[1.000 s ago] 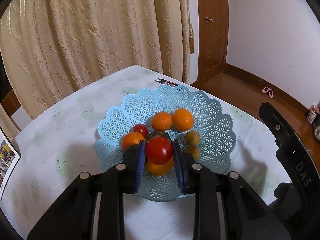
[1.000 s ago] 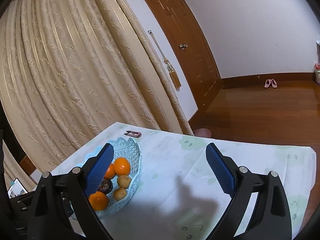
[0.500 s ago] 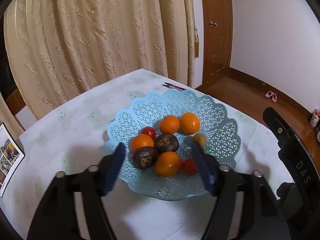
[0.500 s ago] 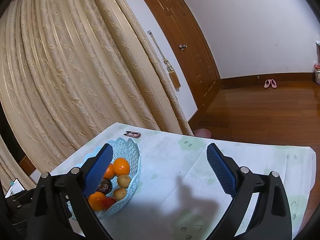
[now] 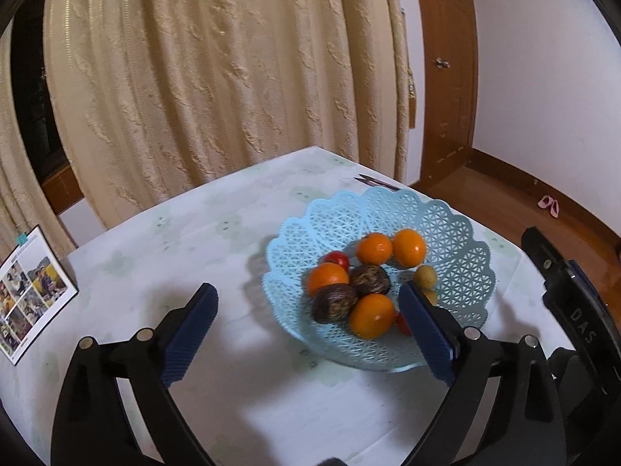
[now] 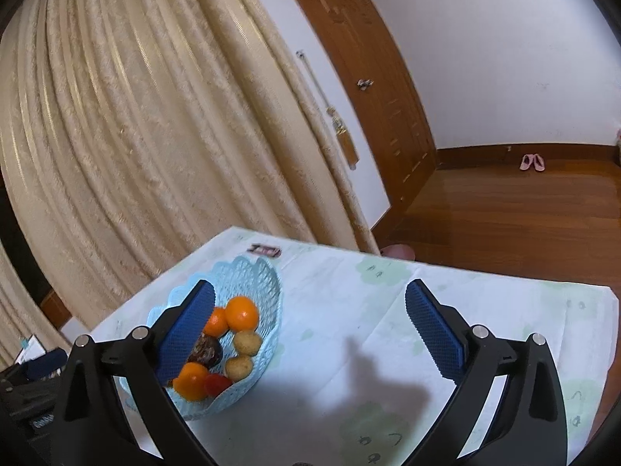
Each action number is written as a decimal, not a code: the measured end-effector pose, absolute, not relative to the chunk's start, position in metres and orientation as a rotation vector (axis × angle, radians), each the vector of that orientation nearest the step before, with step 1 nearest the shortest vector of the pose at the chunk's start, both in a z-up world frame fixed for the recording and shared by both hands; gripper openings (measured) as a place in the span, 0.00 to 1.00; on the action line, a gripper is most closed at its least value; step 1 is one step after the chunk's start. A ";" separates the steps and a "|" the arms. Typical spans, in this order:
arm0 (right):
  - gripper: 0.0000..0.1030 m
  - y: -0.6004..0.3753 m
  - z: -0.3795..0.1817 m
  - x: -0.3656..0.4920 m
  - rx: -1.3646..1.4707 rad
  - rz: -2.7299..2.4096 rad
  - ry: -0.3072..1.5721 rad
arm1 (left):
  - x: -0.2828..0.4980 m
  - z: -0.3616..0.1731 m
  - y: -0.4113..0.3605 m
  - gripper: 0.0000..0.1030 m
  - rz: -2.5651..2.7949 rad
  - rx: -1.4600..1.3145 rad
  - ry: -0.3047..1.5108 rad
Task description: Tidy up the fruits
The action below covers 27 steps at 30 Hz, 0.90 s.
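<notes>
A light blue lattice basket (image 5: 458, 233) sits on the white tablecloth and holds several fruits: oranges (image 5: 372, 315), two dark brown fruits (image 5: 334, 303), small yellow-green fruits (image 5: 425, 275) and red tomatoes (image 5: 337, 258). My left gripper (image 5: 306, 330) is open and empty, held above the table just left of the basket. My right gripper (image 6: 310, 330) is open and empty, to the right of the basket (image 6: 268, 283), where an orange (image 6: 242, 312) and a red tomato (image 6: 217, 383) show.
A photo card (image 5: 31, 291) lies near the table's left edge. A small dark object (image 5: 374, 181) lies behind the basket and shows in the right wrist view (image 6: 266, 250) too. Curtains hang behind the table; a wooden floor lies beyond the right edge.
My left gripper opened and released the red tomato into the basket, then drew back and to the left. The right gripper stayed open and shifted only slightly.
</notes>
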State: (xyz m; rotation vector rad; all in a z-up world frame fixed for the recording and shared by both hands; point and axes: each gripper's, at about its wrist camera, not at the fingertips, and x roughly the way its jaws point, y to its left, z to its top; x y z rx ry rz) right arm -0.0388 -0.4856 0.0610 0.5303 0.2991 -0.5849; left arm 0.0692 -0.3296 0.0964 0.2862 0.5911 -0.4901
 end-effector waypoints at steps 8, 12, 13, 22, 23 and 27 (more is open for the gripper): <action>0.97 -0.463 0.062 -0.027 0.437 -0.491 0.356 | 0.060 0.101 -0.306 0.95 -0.402 0.291 0.522; 0.97 -0.455 0.061 -0.029 0.408 -0.462 0.390 | 0.059 0.103 -0.294 0.95 -0.369 0.263 0.508; 0.97 -0.451 0.063 -0.028 0.385 -0.456 0.403 | 0.059 0.103 -0.292 0.95 -0.368 0.261 0.508; 0.97 -0.429 0.076 -0.015 0.217 -0.400 0.510 | 0.063 0.099 -0.286 0.95 -0.358 0.274 0.513; 0.97 -0.427 0.076 -0.015 0.205 -0.397 0.514 | 0.063 0.099 -0.286 0.95 -0.356 0.275 0.514; 0.97 -0.421 0.077 -0.013 0.182 -0.381 0.522 | 0.063 0.098 -0.287 0.95 -0.353 0.284 0.516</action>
